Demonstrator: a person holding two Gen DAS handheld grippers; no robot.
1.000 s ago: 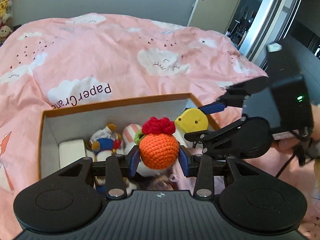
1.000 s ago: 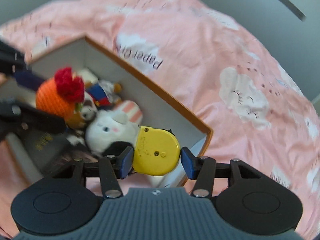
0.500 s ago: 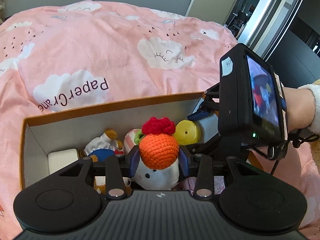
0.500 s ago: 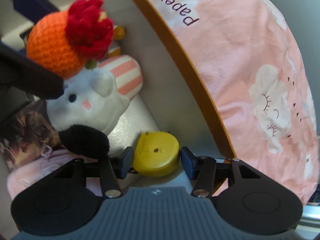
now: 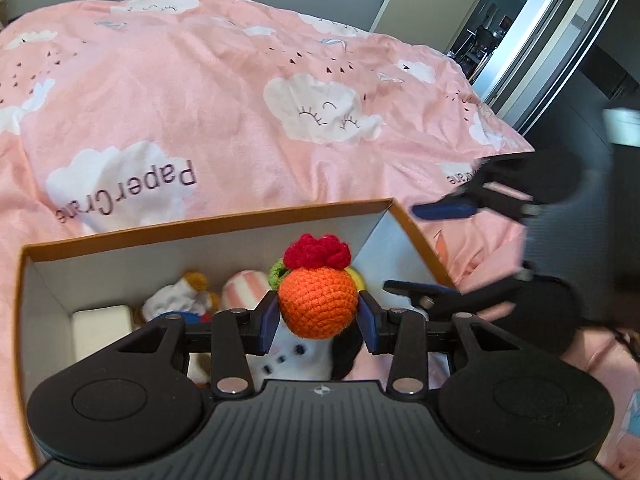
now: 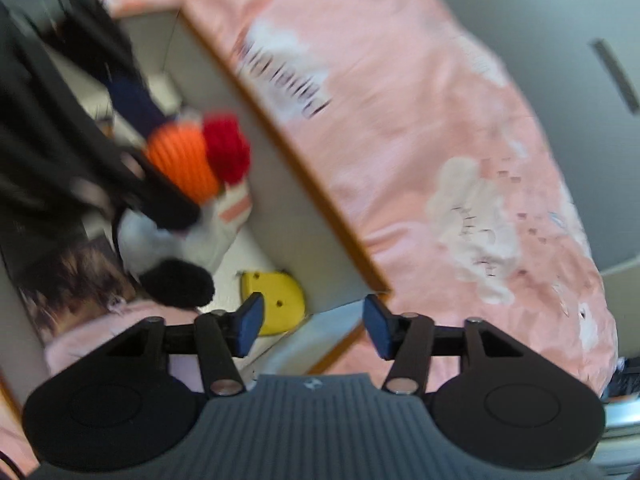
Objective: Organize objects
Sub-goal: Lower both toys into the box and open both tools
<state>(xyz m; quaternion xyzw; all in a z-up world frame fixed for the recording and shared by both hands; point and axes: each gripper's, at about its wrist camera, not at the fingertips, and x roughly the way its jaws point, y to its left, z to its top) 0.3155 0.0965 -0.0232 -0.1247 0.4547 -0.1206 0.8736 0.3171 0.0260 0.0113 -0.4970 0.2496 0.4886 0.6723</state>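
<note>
My left gripper (image 5: 318, 316) is shut on an orange crocheted ball with a red top (image 5: 318, 302) and holds it above the open cardboard box (image 5: 208, 222). The ball also shows in the right wrist view (image 6: 188, 160). My right gripper (image 6: 312, 326) is open and empty at the box's near right corner; it shows blurred in the left wrist view (image 5: 432, 248). The yellow tape measure (image 6: 274, 298) lies on the box floor in that corner, free of the pads.
The box holds a white plush with a black ear (image 6: 176, 240), a pink striped toy (image 5: 244, 284), a small duck figure (image 5: 180, 300) and a white block (image 5: 102, 320). The box (image 6: 280, 184) sits on a pink cloud-print bedspread (image 5: 200, 100). A doorway (image 5: 504, 24) is at the far right.
My right gripper opened, let go of the yellow tape measure inside the box, and has drawn back out toward the right corner. My left gripper still holds the orange ball over the box.
</note>
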